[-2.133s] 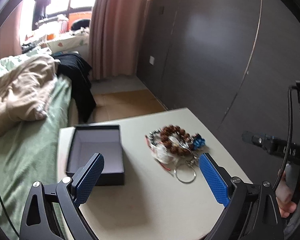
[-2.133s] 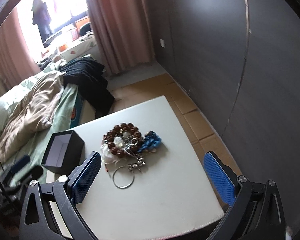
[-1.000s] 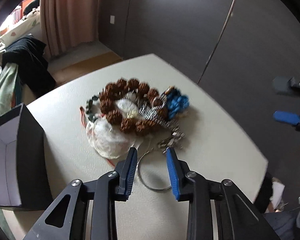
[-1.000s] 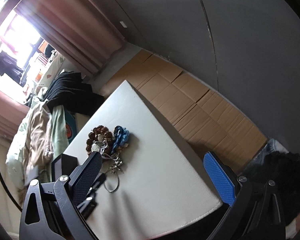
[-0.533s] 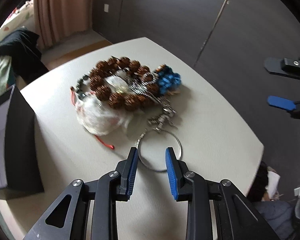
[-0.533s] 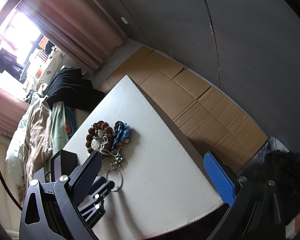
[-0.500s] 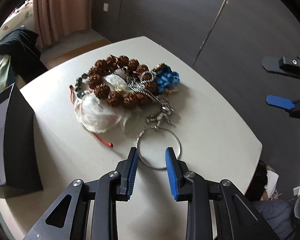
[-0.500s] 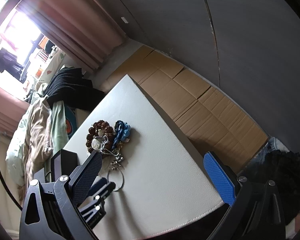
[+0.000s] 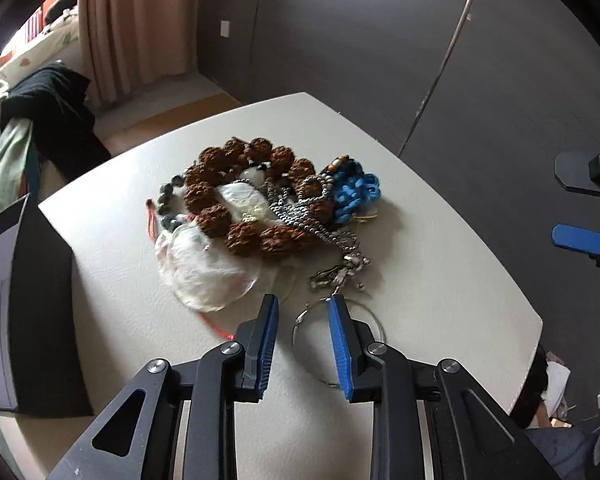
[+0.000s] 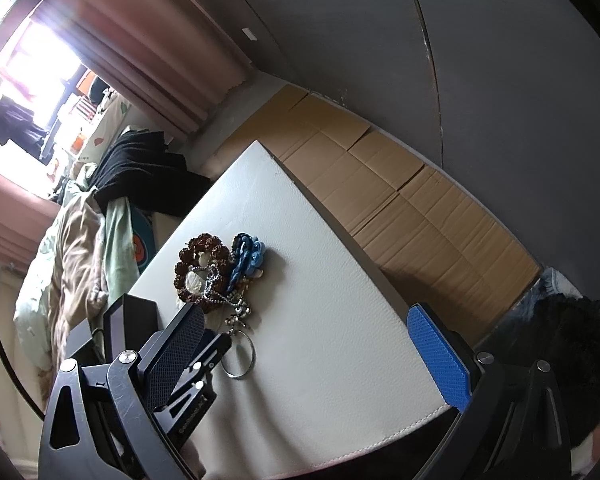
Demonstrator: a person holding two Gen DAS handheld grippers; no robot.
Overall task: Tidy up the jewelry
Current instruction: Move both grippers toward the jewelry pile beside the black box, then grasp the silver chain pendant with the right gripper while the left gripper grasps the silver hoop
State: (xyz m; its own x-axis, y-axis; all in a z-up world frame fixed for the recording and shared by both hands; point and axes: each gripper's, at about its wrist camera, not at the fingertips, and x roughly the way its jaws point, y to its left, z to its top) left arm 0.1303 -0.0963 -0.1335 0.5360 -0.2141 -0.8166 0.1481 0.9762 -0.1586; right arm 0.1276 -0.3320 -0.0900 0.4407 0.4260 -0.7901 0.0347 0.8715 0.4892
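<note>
A jewelry pile (image 9: 268,204) lies on the white table (image 9: 440,280): a brown bead bracelet (image 9: 236,192), a blue knotted cord (image 9: 356,192), a silver chain (image 9: 300,212), a clear plastic bag (image 9: 204,264) and a thin metal ring (image 9: 376,328). My left gripper (image 9: 303,308) is low over the table with its jaws partly open, astride the near-left rim of the ring. My right gripper (image 10: 308,332) is open and empty, held above the table's right edge. The pile (image 10: 216,268), the ring (image 10: 242,354) and the left gripper also show in the right wrist view.
An open black box (image 9: 32,312) with a pale lining stands at the table's left; it also shows in the right wrist view (image 10: 128,320). Beyond lie a bed with bedding (image 10: 72,248), pink curtains (image 9: 132,40), a dark wall and cardboard (image 10: 400,200) on the floor.
My left gripper has narrowed from wide open and moved forward and down to the ring, now closer to the pile. The right gripper has swung up and to the right of the table.
</note>
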